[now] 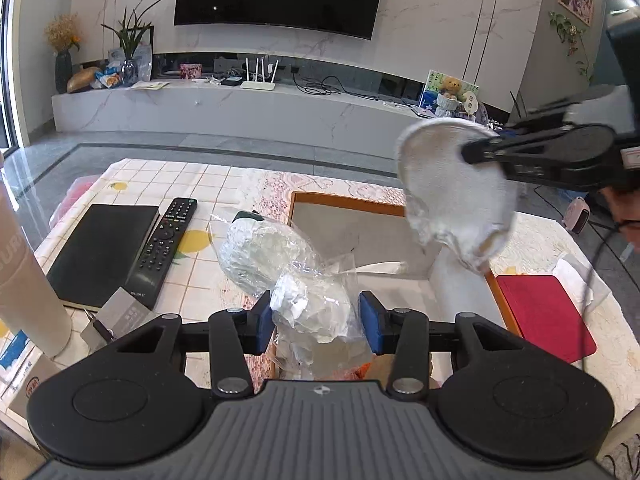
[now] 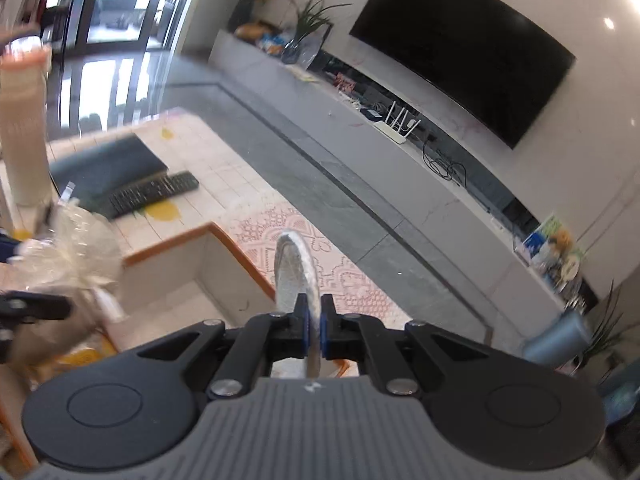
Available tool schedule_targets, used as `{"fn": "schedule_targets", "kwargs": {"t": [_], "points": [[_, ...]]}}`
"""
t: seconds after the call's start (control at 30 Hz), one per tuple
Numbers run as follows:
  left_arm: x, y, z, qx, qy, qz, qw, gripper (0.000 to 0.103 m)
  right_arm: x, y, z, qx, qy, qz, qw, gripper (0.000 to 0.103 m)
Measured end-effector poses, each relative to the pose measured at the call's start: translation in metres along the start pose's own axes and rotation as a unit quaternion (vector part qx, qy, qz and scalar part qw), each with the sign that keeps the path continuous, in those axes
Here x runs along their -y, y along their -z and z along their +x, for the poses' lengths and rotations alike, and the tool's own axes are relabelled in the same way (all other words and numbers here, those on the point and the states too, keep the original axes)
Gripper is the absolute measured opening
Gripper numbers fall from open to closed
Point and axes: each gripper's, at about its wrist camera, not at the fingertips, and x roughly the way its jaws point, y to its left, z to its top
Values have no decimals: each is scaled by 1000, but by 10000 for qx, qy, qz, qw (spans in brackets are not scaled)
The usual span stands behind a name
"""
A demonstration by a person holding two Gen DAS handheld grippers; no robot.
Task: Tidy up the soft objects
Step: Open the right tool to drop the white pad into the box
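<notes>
Two grippers busy: left gripper (image 1: pixel 316 316) pinches a clear plastic bag of white stuffing (image 1: pixel 308 300) at frame bottom-center, right gripper (image 2: pixel 314 330) clamps a fluffy white pad (image 2: pixel 296 272) mid-frame.

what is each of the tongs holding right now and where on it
Right tongs pinch a flat white furry pad at its edge. Left tongs grip a clear plastic bag at its near end.

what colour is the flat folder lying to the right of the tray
Red. The folder shows best in the left wrist view, lying just right of the orange-rimmed tray.
</notes>
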Motion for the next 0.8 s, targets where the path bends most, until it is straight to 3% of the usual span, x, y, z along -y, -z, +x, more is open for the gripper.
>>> {"fn": "schedule_targets", "kwargs": {"t": [0.07,0.1,0.13,0.2,0.27,0.33,0.43,0.67,0.8], "points": [[-2,0,-1,-3,42,-74,10000,50,-7,4,2,450,-718,-385,9957,3],[-2,-2,0,-16,60,-104,9999,50,-15,11,6,524,-835,-851,9915,3],[-2,-1,0,-22,65,-118,9999,50,-29,18,14,404,-720,-1513,9850,3],[-1,-2,0,-22,47,-101,9999,50,-54,45,37,-191,-620,-2773,9586,3],[0,-2,-1,-23,28,-82,10000,50,-68,70,52,-679,-1060,-3281,9362,3],[1,-2,-1,-24,16,-63,10000,50,-74,82,53,-876,-1631,-3250,9274,3],[1,-2,0,-26,9,-54,10000,50,-77,87,48,-1088,-2264,-2898,9235,4],[2,-2,1,-34,-34,-12,10000,51,-80,93,39,-1934,-2986,-2297,9059,51],[-1,-2,1,-44,-34,-61,10000,52,-62,90,16,-1793,-3329,-1837,9074,54]]}}
